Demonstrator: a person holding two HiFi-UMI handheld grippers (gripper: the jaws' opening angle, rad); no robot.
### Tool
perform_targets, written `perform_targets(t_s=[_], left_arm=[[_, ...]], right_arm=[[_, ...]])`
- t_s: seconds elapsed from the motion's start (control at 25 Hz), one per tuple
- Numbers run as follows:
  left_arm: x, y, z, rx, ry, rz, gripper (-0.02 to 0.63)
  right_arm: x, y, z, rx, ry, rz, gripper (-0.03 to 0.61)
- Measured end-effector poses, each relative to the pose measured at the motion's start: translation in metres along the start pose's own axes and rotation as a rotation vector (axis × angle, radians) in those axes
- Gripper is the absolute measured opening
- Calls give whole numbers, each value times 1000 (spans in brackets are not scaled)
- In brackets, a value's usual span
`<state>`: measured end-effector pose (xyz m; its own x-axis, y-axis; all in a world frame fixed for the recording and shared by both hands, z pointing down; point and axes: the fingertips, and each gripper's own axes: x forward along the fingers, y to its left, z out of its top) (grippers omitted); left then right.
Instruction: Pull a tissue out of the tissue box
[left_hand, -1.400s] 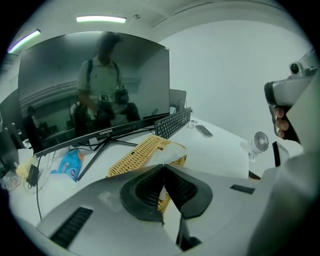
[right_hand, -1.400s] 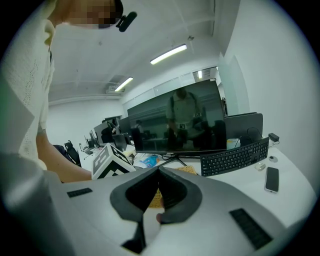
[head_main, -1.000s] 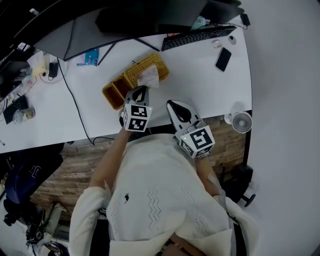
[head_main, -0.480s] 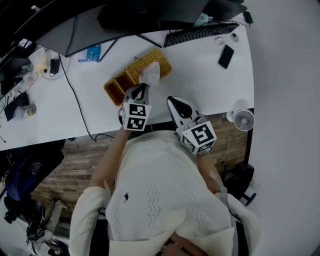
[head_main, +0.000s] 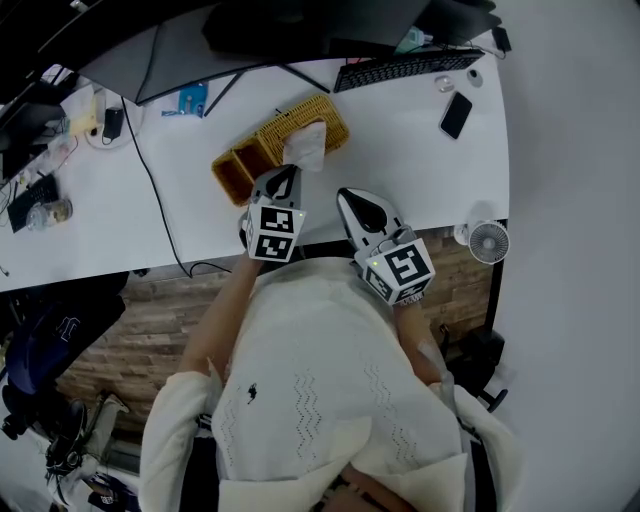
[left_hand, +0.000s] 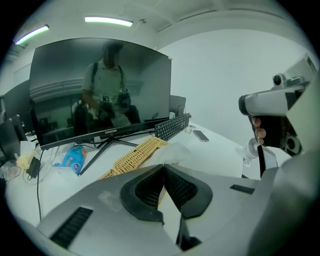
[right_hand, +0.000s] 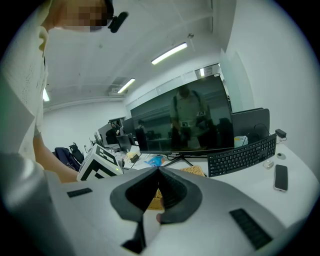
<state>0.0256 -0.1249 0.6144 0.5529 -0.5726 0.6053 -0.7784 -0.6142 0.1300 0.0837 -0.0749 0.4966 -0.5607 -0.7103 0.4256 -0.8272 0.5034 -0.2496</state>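
Note:
A yellow wicker tissue box (head_main: 262, 150) lies on the white desk (head_main: 400, 150), with a white tissue (head_main: 306, 147) standing up out of its top. My left gripper (head_main: 287, 174) points at the box, shut, its tips just short of the tissue's near edge. In the left gripper view the jaws (left_hand: 163, 166) meet with nothing between them, and the tissue (left_hand: 181, 150) and wicker box (left_hand: 137, 155) show just beyond. My right gripper (head_main: 352, 197) hovers over the desk's near edge to the right of the box, also shut and empty (right_hand: 159, 170).
A large monitor (head_main: 300, 25) stands behind the box. A keyboard (head_main: 405, 68) and a phone (head_main: 454, 115) lie at the right. A blue packet (head_main: 186, 103) and a black cable (head_main: 155, 205) are at the left. A small fan (head_main: 485, 242) sits past the desk's near right corner.

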Motion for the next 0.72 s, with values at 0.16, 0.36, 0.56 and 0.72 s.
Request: perform_targets(t_s=[0.16, 0.36, 0.56, 0.72], left_arm=[[-3, 0, 0, -6, -5, 4, 14], [-9, -2, 5, -5, -2, 2, 14], [-15, 1, 5, -14, -2, 6, 14], [-20, 4, 6, -30, -15, 13, 14]], right_arm=[[1, 0, -1, 0, 5, -2, 2], [1, 1, -1, 0, 5, -3, 2], [2, 0, 1, -5, 5, -2, 2], [3, -1, 1, -8, 5, 0, 2]])
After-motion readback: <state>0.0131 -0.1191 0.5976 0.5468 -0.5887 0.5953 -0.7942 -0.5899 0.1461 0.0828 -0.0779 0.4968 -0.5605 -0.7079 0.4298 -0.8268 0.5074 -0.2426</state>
